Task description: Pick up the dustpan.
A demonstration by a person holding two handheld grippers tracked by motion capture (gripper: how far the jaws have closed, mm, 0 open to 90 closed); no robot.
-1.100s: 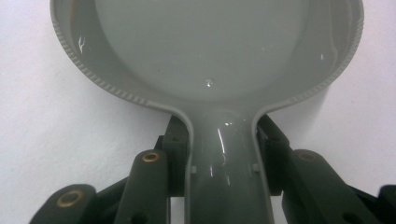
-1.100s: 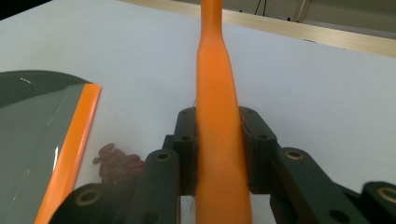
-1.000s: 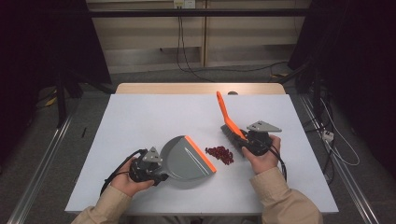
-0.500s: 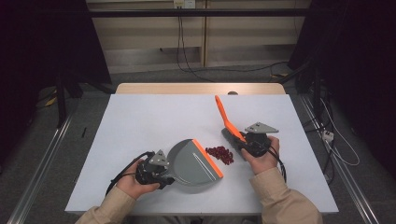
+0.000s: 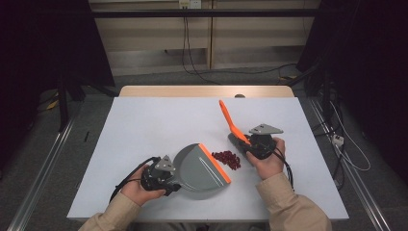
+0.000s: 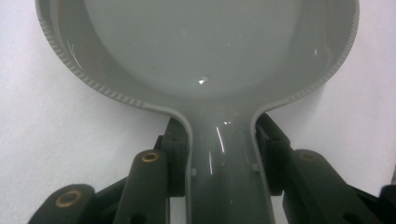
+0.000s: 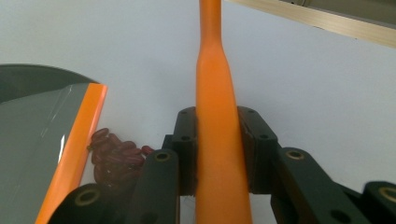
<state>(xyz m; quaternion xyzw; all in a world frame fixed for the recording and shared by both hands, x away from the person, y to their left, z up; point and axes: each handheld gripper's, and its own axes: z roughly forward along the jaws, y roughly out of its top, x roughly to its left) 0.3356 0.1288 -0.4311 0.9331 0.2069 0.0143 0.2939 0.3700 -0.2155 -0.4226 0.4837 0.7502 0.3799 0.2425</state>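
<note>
A white table (image 5: 159, 125) with a bare wooden strip along its far edge carries the things. On it lie a grey dustpan (image 5: 199, 168) with an orange lip and, touching that lip, a small heap of dark red beans (image 5: 227, 159).

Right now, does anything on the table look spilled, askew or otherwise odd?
Yes: a small pile of dark red beans lies loose on the white table, between the dustpan's orange lip and the brush. Nothing else stands out.
</note>
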